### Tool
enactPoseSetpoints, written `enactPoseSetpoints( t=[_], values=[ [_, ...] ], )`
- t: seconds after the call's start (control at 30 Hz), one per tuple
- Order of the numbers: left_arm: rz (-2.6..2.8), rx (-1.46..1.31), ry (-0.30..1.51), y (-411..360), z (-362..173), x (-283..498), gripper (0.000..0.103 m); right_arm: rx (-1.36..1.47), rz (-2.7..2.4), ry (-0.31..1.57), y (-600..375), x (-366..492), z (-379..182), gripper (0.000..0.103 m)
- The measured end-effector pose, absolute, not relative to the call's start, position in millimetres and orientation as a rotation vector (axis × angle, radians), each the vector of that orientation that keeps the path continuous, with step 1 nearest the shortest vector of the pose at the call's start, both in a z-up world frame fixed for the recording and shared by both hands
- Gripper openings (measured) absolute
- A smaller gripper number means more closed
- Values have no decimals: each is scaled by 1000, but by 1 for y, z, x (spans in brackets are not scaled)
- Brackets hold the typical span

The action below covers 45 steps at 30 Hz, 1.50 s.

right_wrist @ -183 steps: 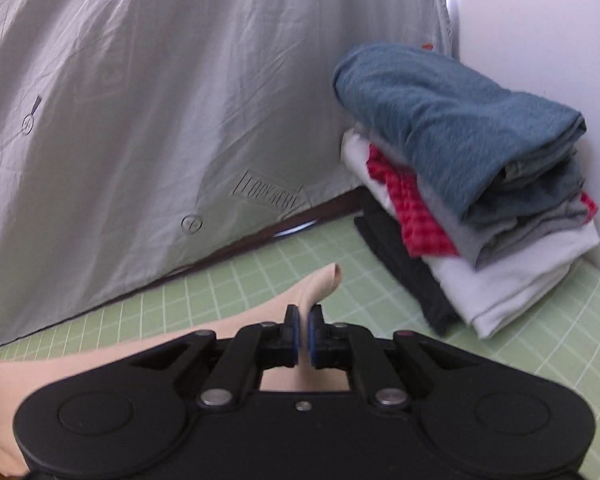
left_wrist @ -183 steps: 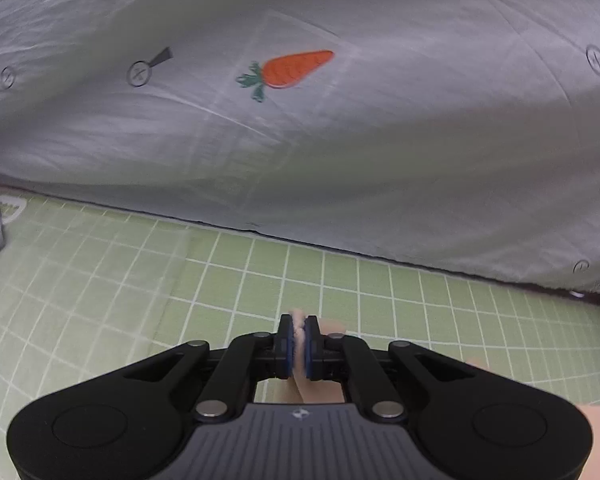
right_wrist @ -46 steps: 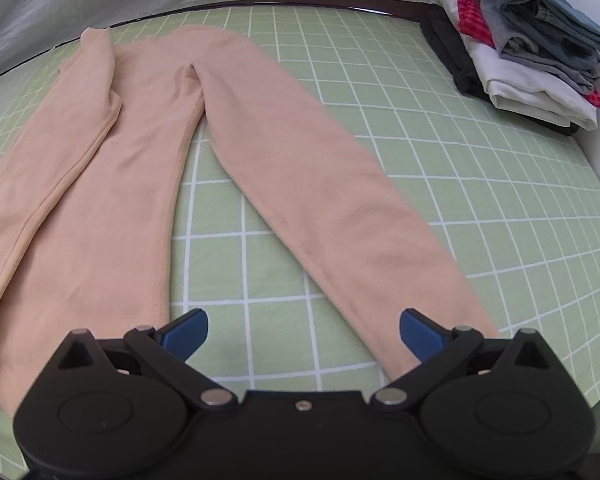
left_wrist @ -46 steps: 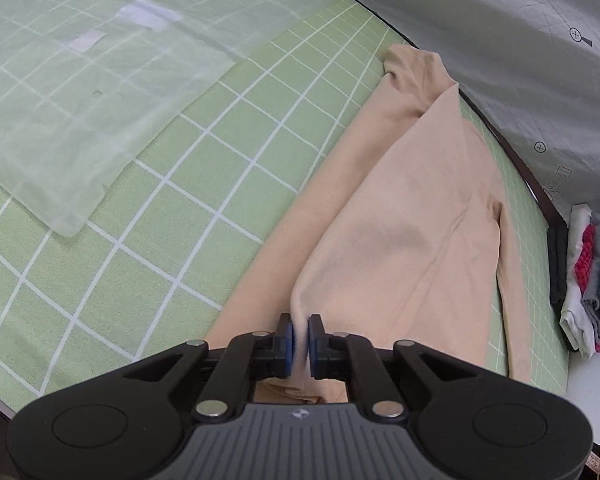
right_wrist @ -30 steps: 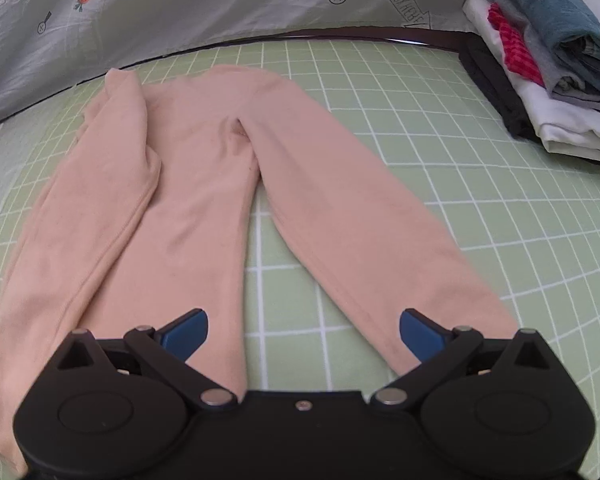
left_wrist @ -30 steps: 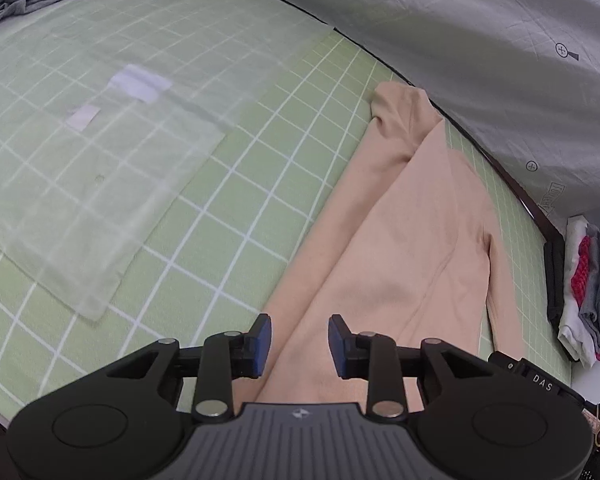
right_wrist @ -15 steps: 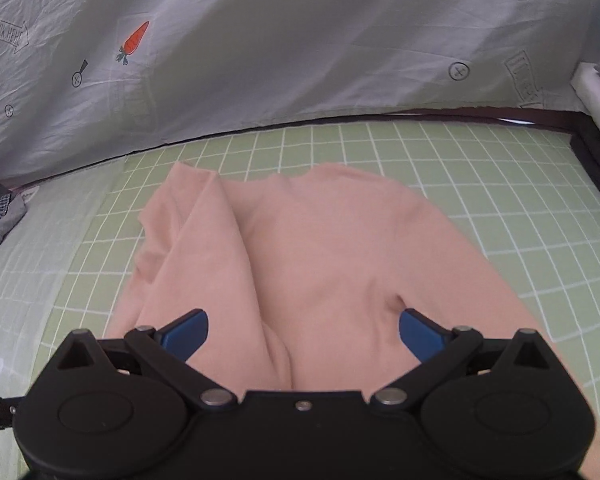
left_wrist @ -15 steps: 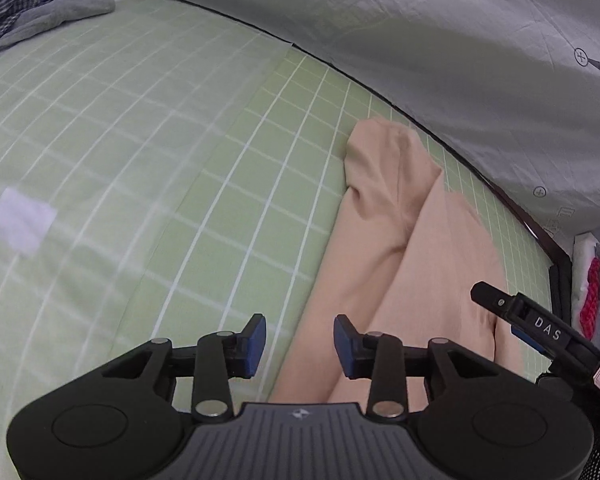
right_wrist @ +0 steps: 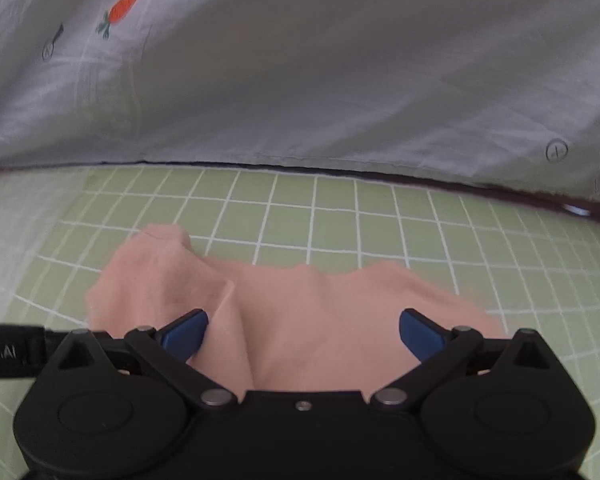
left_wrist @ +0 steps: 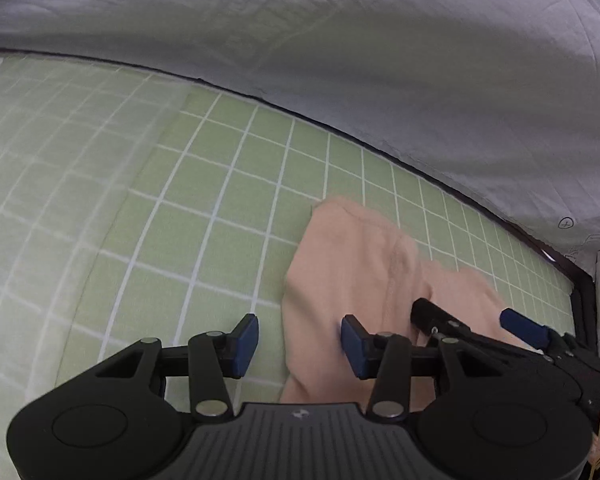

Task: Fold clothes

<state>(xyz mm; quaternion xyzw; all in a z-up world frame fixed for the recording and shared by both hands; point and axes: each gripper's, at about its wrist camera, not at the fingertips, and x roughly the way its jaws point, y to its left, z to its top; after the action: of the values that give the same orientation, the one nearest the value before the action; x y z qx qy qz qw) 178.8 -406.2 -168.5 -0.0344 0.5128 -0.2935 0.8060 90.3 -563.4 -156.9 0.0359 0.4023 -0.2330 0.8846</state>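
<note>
Left wrist view: left gripper (left_wrist: 298, 340) empty, jaws opening, nothing pinched. Peach pants (left_wrist: 356, 280) lie on the green grid mat (left_wrist: 204, 184), waist end at about 1 o'clock from the jaws, one edge lapped over. Right gripper (left_wrist: 476, 322) enters at 3 o'clock.

Right wrist view: right gripper (right_wrist: 303, 330) spread wide, released, over the pants (right_wrist: 300, 304); waistband toward 12 o'clock, grey sheet (right_wrist: 300, 80) beyond. Judgement: garment laid out, folding barely begun; folds still to make.
</note>
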Motion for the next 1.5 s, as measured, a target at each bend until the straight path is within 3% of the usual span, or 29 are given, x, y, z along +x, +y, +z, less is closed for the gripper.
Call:
enactPoseSetpoints(
  t=[0.27,0.43,0.6,0.93,1.03,1.5],
  values=[
    [-610,11,1034,-431,-168,187,49,44,-502,851,-582,100,-168,103],
    [-557,32,1044,-422,-152,179,51,144,-521,779,-586,72,-140,103],
    [-536,66,1006,-398,-114,143,65,99,-556,770,-589,7,-126,103],
    [-525,144,903,-363,-57,42,78,162,-732,911,-590,-172,-149,103],
    [-524,149,882,-355,-50,17,90,190,-735,930,-585,-216,-153,103],
    [-472,161,874,-336,-53,-81,94,329,-666,929,-584,-308,-171,103]
  ],
)
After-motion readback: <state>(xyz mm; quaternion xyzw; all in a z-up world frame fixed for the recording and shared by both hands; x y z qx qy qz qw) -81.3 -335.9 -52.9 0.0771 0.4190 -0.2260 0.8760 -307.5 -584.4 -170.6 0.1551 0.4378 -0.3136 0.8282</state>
